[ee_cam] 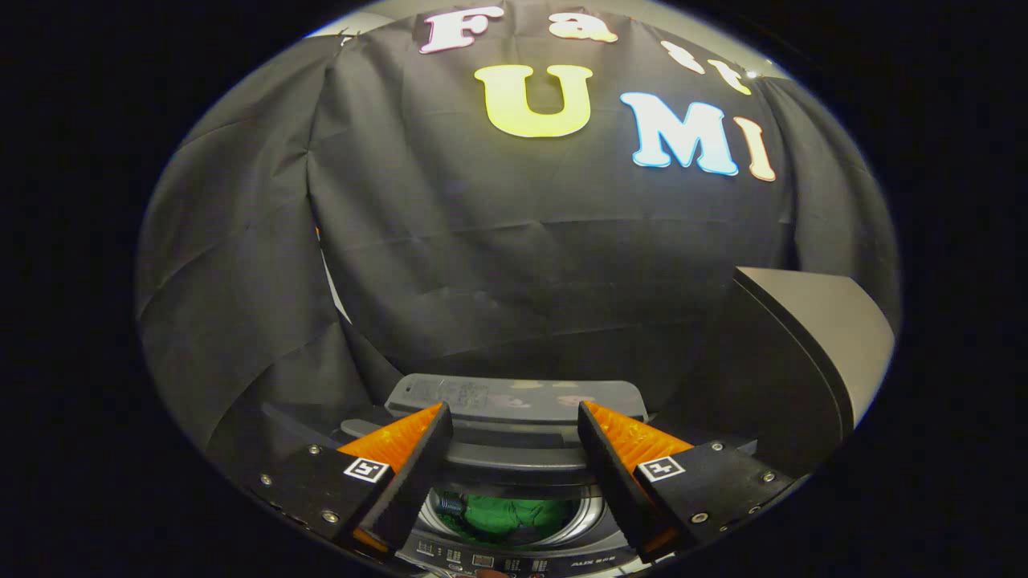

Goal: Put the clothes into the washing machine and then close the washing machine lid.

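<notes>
Clothes (514, 516), a green bundle with something dark beside it, lie down inside the washing machine (514, 482), seen through the gap between the two fingers. The gripper (514, 417) stands wide open with nothing between its jaws; its fingers (418, 457) spread apart over the machine's round drum opening, and neither one touches the fabric below. Just under the fingers, nearest the camera, runs the machine's control panel (482, 558) with small buttons. Just ahead of the fingertips the washing machine lid (514, 397) is raised, folded up at the back of the opening, its grey edge facing the camera. Beyond the lid hangs the black cloth wall (482, 241) of the booth. To the right of the machine stands a dark panel with a pale top face (819, 313).
</notes>
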The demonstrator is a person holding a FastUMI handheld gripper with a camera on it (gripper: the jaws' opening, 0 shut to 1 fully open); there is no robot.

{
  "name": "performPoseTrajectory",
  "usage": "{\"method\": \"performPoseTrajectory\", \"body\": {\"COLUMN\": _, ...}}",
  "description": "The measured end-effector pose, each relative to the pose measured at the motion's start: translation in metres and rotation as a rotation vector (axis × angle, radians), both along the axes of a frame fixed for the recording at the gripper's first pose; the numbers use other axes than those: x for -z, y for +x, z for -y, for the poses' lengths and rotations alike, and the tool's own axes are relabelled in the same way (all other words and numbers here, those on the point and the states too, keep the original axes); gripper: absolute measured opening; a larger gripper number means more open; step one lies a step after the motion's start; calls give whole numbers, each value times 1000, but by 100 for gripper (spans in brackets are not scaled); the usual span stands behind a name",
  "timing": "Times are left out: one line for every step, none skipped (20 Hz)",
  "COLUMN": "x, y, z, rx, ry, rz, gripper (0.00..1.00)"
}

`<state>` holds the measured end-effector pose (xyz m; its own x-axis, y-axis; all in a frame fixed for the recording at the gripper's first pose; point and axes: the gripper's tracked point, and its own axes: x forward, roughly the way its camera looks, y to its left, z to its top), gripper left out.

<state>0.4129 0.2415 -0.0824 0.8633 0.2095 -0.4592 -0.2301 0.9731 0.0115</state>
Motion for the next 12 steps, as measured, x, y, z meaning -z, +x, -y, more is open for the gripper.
{"method": "performPoseTrajectory", "body": {"x": 12, "y": -10, "z": 8, "rx": 18, "ry": 17, "rz": 5, "gripper": 97}}
{"method": "performPoseTrajectory", "body": {"x": 18, "y": -17, "z": 14, "rx": 29, "ry": 30, "rz": 12, "gripper": 97}}
{"method": "performPoseTrajectory", "body": {"x": 24, "y": -23, "z": 17, "rx": 38, "ry": 38, "rz": 7, "gripper": 97}}
{"method": "performPoseTrajectory", "body": {"x": 27, "y": -26, "z": 20, "rx": 46, "ry": 40, "rz": 6, "gripper": 96}}
{"method": "performPoseTrajectory", "body": {"x": 31, "y": -29, "z": 23, "rx": 53, "ry": 36, "rz": 5, "gripper": 96}}
{"method": "performPoseTrajectory", "body": {"x": 32, "y": -31, "z": 22, "rx": 55, "ry": 27, "rz": 4, "gripper": 96}}
{"method": "performPoseTrajectory", "body": {"x": 34, "y": -39, "z": 16, "rx": 50, "ry": 22, "rz": 0, "gripper": 95}}
{"method": "performPoseTrajectory", "body": {"x": 34, "y": -40, "z": 11, "rx": 40, "ry": 17, "rz": 3, "gripper": 95}}
{"method": "performPoseTrajectory", "body": {"x": 36, "y": -40, "z": 10, "rx": 34, "ry": 12, "rz": 5, "gripper": 95}}
{"method": "performPoseTrajectory", "body": {"x": 36, "y": -40, "z": 8, "rx": 28, "ry": 11, "rz": 9, "gripper": 95}}
{"method": "performPoseTrajectory", "body": {"x": 36, "y": -42, "z": 7, "rx": 22, "ry": 10, "rz": 15, "gripper": 95}}
{"method": "performPoseTrajectory", "body": {"x": 35, "y": -43, "z": 6, "rx": 16, "ry": 9, "rz": 21, "gripper": 95}}
